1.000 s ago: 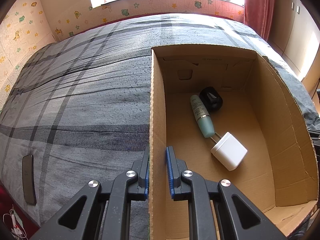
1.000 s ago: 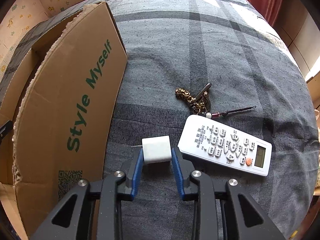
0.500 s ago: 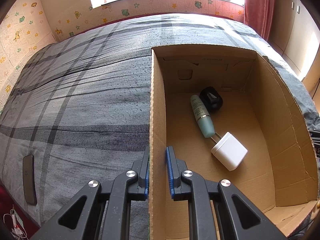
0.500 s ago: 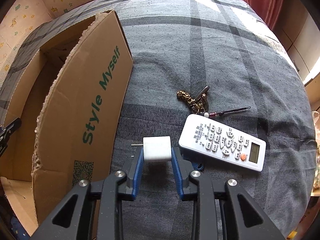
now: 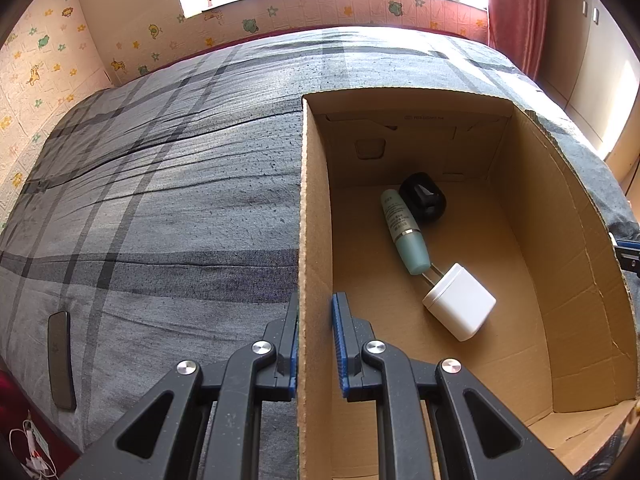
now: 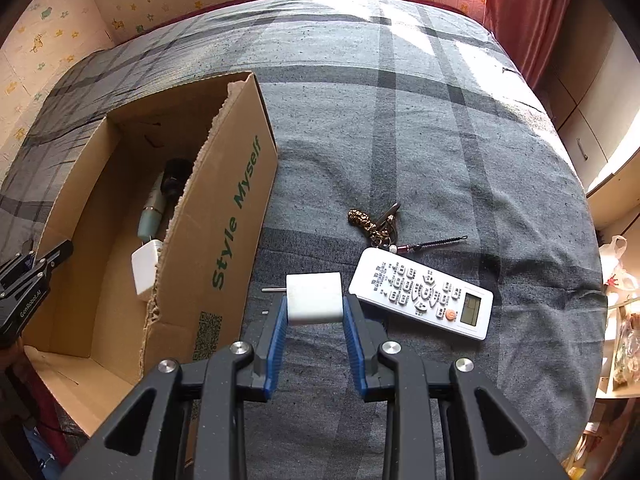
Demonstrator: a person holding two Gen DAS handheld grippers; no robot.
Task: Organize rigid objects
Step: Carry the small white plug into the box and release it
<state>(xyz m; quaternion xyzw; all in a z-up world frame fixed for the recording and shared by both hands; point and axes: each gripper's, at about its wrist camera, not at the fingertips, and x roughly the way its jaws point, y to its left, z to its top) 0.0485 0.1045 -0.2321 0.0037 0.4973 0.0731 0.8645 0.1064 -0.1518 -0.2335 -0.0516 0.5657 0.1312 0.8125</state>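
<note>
My left gripper (image 5: 315, 320) is shut on the left wall of an open cardboard box (image 5: 310, 208) that stands on the bed. Inside the box lie a white plug adapter (image 5: 460, 307), a teal tube (image 5: 404, 232) and a black rounded object (image 5: 423, 198). My right gripper (image 6: 314, 312) is shut on a second white plug adapter (image 6: 314, 298), its prongs pointing left, held above the bedspread just right of the box (image 6: 224, 216). In the right wrist view the left gripper (image 6: 28, 276) shows at the box's far wall.
A white remote control (image 6: 422, 294) and a bunch of keys with a brass charm (image 6: 376, 226) lie on the grey checked bedspread (image 6: 440, 140) right of the box. A dark phone (image 5: 61, 360) lies near the bed's left edge. Walls and a red curtain (image 6: 528, 12) border the bed.
My right gripper has risen with the white plug adapter, so the inside of the box now shows in its view. The left gripper has stayed clamped on the box wall.
</note>
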